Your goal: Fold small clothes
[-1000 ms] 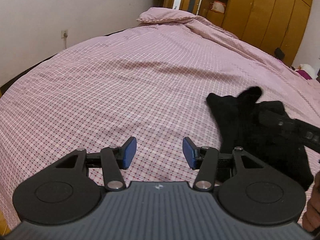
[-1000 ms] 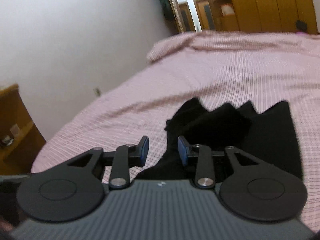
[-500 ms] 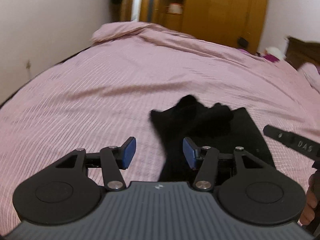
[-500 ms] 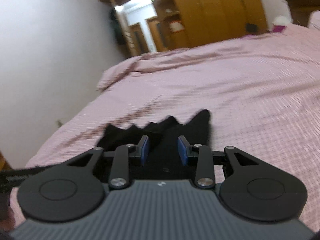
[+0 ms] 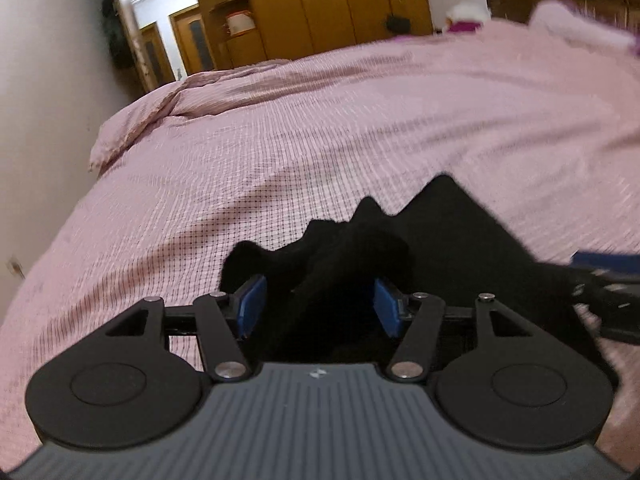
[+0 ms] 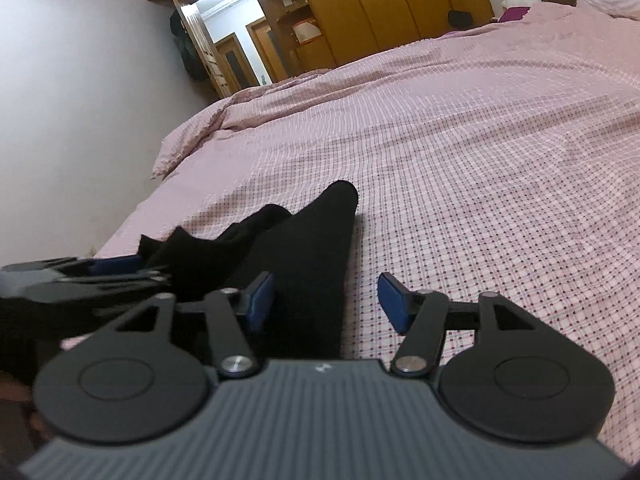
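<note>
Pink checked bed, black garment lying lengthwise, pointing away

Both wrist cameras sit low over the bed, looking forward along their own fingers toward the wooden wardrobe. The left view has the black garment close between and beyond its fingers; its right edge seems motion-blurred. The right view holds the same garment by its left finger, so the two overlap there
</note>
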Demonstrator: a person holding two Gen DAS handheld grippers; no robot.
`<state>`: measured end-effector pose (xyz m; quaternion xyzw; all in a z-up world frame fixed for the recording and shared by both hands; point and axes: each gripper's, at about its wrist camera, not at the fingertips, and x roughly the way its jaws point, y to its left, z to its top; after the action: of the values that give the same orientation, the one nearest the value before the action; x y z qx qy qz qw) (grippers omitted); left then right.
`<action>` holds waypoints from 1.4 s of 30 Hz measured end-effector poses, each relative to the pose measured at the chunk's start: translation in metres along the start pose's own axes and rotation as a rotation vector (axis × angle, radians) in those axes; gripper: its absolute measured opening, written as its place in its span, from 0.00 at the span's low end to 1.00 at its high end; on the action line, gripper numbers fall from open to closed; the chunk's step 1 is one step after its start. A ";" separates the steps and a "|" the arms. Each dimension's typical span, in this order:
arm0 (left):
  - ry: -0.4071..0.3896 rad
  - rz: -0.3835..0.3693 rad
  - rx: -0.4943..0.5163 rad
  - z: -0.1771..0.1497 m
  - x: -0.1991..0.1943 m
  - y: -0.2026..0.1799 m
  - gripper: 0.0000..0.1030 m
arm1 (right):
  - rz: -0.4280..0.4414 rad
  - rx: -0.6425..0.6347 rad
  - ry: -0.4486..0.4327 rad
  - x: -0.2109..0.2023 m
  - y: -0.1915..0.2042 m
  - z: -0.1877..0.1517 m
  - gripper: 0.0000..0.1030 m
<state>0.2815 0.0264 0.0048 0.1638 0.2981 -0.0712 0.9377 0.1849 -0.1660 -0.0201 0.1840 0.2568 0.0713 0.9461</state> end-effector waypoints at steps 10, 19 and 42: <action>-0.070 0.084 -0.227 -0.008 0.018 0.037 0.11 | 0.031 -0.005 0.006 0.005 -0.004 0.000 0.59; 0.030 0.121 -0.367 -0.033 0.048 0.075 0.12 | 0.106 -0.037 0.084 0.024 0.007 -0.014 0.59; 0.042 -0.171 -0.532 -0.099 -0.051 0.063 0.18 | 0.094 -0.076 0.101 0.000 0.025 -0.023 0.60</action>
<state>0.2017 0.1224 -0.0250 -0.1127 0.3383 -0.0657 0.9320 0.1724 -0.1360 -0.0288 0.1561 0.2924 0.1347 0.9338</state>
